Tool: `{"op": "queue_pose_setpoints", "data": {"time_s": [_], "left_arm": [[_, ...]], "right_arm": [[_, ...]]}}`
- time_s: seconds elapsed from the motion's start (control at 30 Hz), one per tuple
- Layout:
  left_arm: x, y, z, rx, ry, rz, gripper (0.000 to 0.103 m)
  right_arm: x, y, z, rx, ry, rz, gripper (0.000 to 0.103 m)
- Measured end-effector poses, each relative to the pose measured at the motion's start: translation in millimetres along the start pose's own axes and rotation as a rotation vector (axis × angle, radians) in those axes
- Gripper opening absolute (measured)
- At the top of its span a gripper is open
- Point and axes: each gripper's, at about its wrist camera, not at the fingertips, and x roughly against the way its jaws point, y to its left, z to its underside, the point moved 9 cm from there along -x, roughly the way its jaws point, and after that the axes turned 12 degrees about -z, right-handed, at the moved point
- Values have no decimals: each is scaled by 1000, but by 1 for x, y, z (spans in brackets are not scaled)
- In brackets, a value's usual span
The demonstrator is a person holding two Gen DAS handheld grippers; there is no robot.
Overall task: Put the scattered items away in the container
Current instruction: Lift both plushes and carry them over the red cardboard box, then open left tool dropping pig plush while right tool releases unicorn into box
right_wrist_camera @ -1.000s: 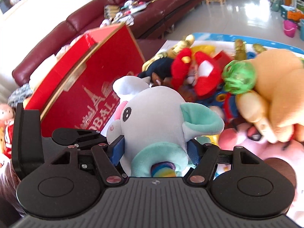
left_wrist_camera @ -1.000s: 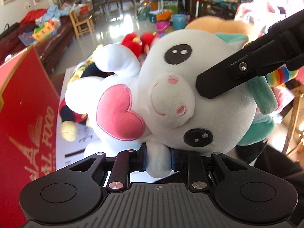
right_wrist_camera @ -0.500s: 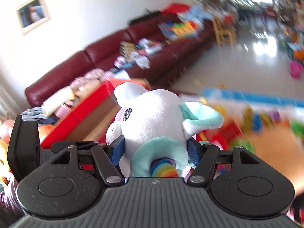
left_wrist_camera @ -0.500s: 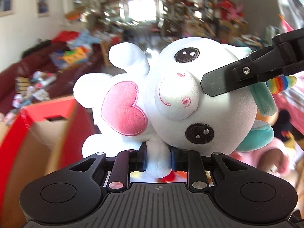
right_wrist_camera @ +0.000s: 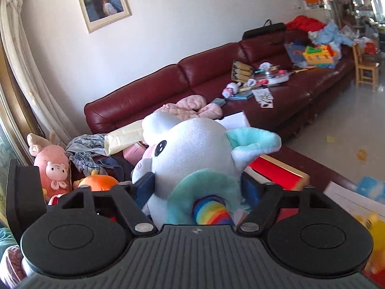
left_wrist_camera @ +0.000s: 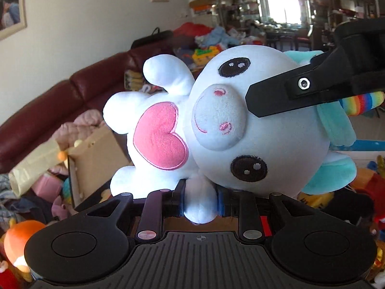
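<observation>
While the dark red sofa (right_wrist_camera: 240,77) fills the far wall in my right wrist view, the red container (right_wrist_camera: 279,171) sits low behind the toy, its cardboard flap (left_wrist_camera: 96,151) showing in my left view. I have the white unicorn plush (left_wrist_camera: 240,125) held up in the air above the box, sideways, face and pink heart toward my left camera. My right gripper (right_wrist_camera: 197,185) is clamped across its head, just by the rainbow horn (right_wrist_camera: 211,212). My left gripper (left_wrist_camera: 199,202) pinches one small white foot between its blue pads (left_wrist_camera: 221,203). An orange plush (right_wrist_camera: 98,183) lies just left.
</observation>
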Motion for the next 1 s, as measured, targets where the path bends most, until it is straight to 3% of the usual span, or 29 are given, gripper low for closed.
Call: {"op": "queue_pose_setpoints", "data": {"time_s": [0.03,0.07,0.13,0.23,0.43,0.6,1.0], "left_arm": [[-17,4,3,23,36,-11,38],[-33,7,6,48,74,-27,56],[-48,10,18,39,111,-79,60],[-42,2,32,33,123,-48,75],[-24,-34,33,-2,92,6,81],[-13,-49,27,-27,50,30,85],[2,-30,40,15,72,23,89]], "right_arm": [[-9,-7,-1,11,-4,18,91],[-14,-18,1,6,-5,51,91],[-13,-37,7,-22,-7,103,91],[6,-56,19,-58,-13,117,93],[38,-77,29,-62,-1,162,96],[36,-75,35,-51,58,155,96],[13,-39,31,31,136,130,96]]}}
